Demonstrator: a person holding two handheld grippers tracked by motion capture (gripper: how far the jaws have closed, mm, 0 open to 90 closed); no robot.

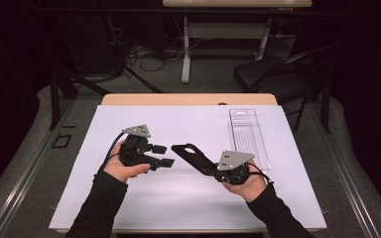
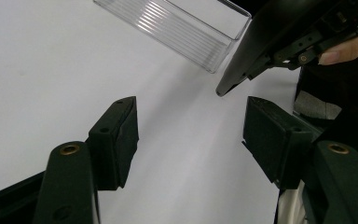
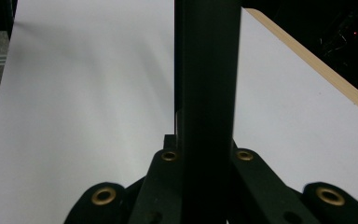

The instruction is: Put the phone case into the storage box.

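Holding a flat black plate [image 1: 192, 154] clamped edge-on in the right tool [image 1: 213, 167], raised above the white counter [image 1: 188, 203] and angled toward the left tool [image 1: 164, 155], jaws spread wide and empty. Best done slowly: keep plate level, centre its free end between open pads [image 2: 121, 135], avoid clear tray [image 1: 248, 136] beside.

Dark room; grey floor [image 1: 30, 163]; black chair [image 1: 265, 74], second table [image 1: 228, 29], tangled cables [image 1: 149, 57] far beyond jaws.
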